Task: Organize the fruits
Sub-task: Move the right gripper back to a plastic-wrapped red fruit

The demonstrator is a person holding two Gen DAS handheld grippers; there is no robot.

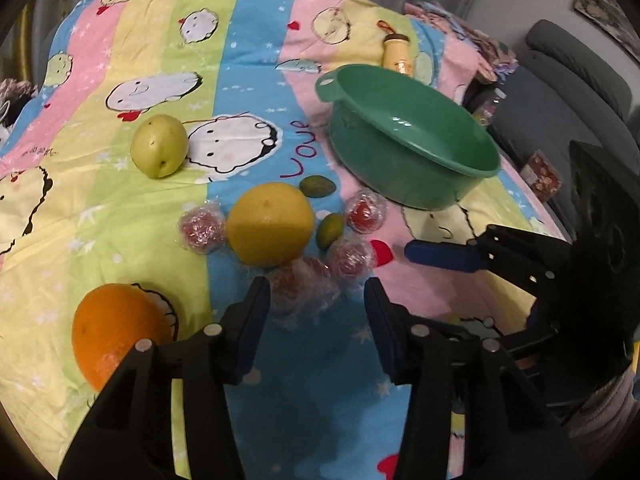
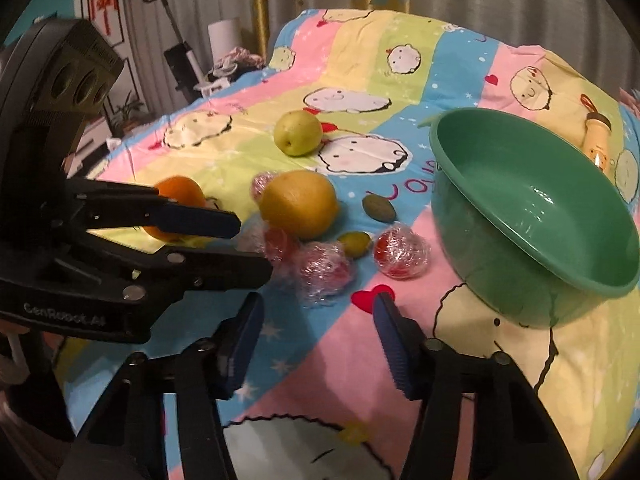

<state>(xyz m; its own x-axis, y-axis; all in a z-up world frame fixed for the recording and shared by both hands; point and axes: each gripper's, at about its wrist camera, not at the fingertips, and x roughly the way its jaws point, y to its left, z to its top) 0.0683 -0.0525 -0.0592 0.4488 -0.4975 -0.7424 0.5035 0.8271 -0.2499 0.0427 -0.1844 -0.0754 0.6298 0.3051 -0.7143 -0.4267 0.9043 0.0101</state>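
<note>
An empty green basin [image 1: 412, 136] [image 2: 532, 208] sits tilted on the cartoon bedsheet. Fruits lie loose on the sheet: a green pear [image 1: 159, 145] [image 2: 298, 133], a large yellow citrus [image 1: 270, 224] [image 2: 299, 204], an orange [image 1: 118, 332] [image 2: 180, 196], two small green fruits [image 1: 317, 186] [image 1: 329, 231], and several plastic-wrapped red fruits [image 1: 304, 290] [image 2: 400, 254]. My left gripper [image 1: 316, 300] is open, its fingers on either side of a wrapped red fruit. My right gripper [image 2: 318, 320] is open and empty, just short of a wrapped fruit [image 2: 324, 272].
A small yellow bottle [image 1: 397, 54] [image 2: 598, 136] lies behind the basin. A grey sofa [image 1: 568, 92] stands to the right of the bed. The other gripper shows in each view, on the right [image 1: 520, 256] and on the left [image 2: 120, 240].
</note>
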